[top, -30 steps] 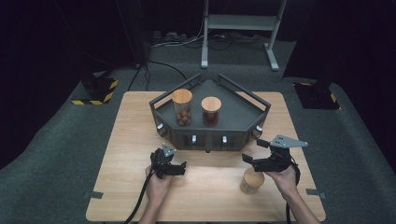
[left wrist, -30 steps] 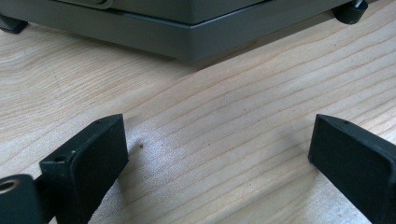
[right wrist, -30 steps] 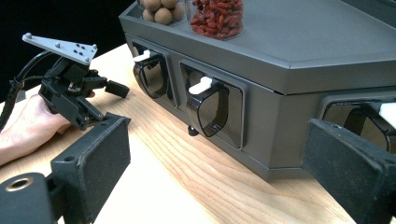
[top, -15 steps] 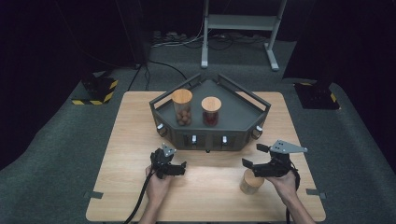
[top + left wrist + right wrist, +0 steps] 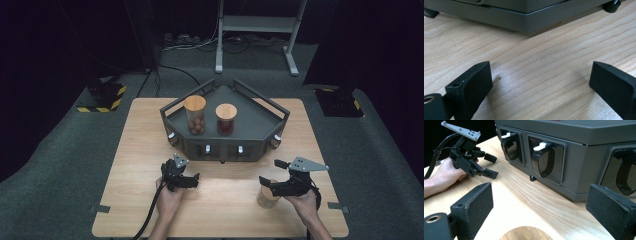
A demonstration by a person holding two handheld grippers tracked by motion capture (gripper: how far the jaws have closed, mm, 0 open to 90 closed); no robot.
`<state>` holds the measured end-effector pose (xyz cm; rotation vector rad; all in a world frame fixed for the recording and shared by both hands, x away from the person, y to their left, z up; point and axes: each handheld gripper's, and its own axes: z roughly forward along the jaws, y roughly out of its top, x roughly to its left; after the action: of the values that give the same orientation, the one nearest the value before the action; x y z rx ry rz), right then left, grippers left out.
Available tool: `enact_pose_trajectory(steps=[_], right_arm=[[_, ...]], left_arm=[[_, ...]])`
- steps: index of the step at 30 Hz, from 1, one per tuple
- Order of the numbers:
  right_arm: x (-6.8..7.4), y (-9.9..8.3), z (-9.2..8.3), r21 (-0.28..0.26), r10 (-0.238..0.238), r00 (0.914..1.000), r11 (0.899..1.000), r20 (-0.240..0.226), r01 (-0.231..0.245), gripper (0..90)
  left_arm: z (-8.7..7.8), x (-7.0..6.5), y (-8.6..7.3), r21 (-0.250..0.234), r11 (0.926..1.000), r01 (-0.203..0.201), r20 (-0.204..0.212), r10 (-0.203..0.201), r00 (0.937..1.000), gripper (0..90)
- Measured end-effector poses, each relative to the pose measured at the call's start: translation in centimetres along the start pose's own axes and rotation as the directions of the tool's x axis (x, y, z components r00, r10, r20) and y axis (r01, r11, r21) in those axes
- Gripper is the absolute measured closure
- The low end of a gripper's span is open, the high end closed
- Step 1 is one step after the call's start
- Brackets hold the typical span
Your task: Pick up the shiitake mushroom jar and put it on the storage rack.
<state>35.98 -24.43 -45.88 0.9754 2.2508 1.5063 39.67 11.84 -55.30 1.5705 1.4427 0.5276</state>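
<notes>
While right claw [image 5: 267, 177] hovers over jar [image 5: 267, 197] (jaws apart) | left claw [image 5: 192, 180] apart.

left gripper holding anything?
No. In the left gripper view the left gripper has its jaws wide apart with bare wooden table between them.

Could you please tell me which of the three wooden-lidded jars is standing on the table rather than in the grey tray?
The jar under the right gripper; the nut jar and red-filled jar are in the tray.
</notes>
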Motion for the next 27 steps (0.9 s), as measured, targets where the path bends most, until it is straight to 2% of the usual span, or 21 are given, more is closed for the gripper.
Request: enact_pose_trajectory(steps=[19, 27], right_arm=[[0.5, -2.2, -0.2, -0.003, 0.007, 0.9997, 1.0, -0.025, -0.007, 7.1], [0.6, -2.9, -0.3, 0.002, 0.0, 0.9998, 1.0, -0.02, 0.0, 7.1]], left_arm=[[0.0, 0.0, 0.0, 0.0, 1.0, 0.0, 0.0, 0.0, 1.0, 4.6], [0.0, 0.0, 0.0, 0.0, 1.0, 0.0, 0.0, 0.0, 1.0, 4.6]])
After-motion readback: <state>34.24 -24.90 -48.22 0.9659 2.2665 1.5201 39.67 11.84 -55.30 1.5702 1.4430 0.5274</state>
